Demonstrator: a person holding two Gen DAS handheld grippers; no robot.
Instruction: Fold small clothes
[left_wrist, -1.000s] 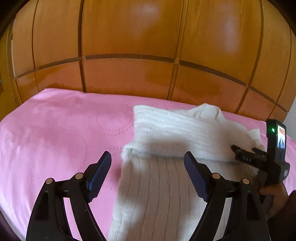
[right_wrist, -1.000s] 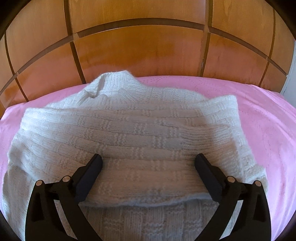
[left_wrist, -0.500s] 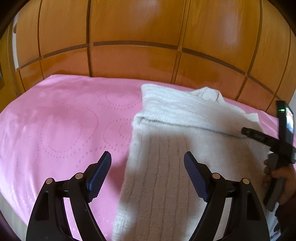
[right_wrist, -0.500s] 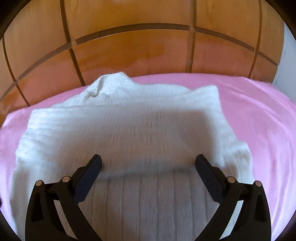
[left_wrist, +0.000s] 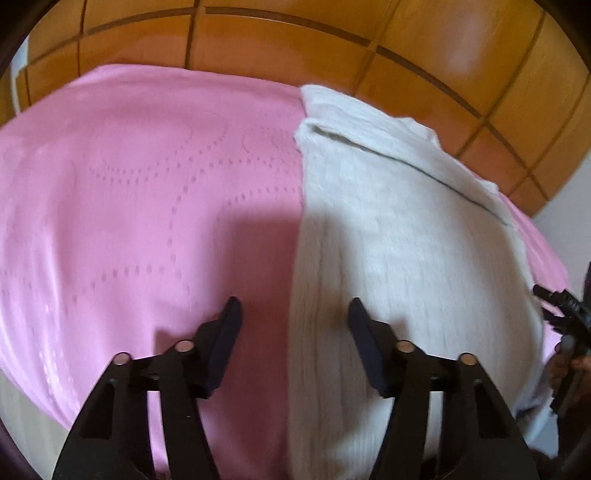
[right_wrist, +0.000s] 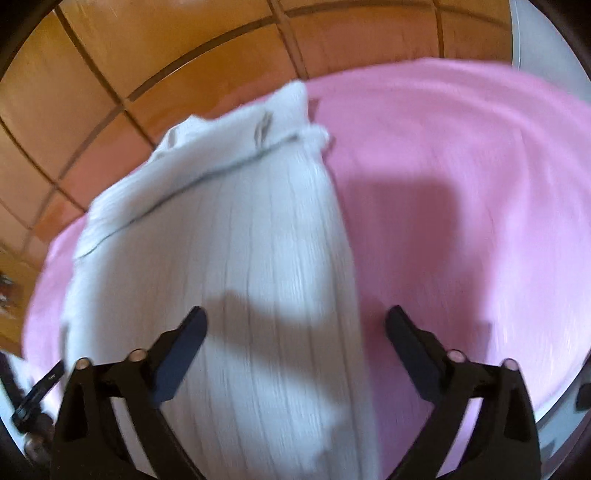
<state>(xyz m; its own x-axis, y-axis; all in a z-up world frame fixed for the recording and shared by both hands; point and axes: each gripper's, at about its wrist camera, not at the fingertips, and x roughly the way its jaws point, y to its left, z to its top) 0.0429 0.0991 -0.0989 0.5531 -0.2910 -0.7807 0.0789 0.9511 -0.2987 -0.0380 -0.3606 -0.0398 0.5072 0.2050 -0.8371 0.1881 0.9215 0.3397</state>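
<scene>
Your left gripper (left_wrist: 293, 314) and right gripper (right_wrist: 295, 321) are both closing but grip nothing yet, each straddling one long edge of the folded white sweater (left_wrist: 388, 236) lying on the pink bedspread (left_wrist: 140, 192).

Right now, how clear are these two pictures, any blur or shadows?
Left wrist view: motion-smeared, with the left gripper throwing a shadow on the pink bedspread. Right wrist view: blurrier, shadows across the white sweater; fisheye bends the wooden panels.

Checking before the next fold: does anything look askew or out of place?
Nothing stands out. The white knit sweater lies flat on the pink bedspread, top part folded over, side edges fairly straight.
</scene>
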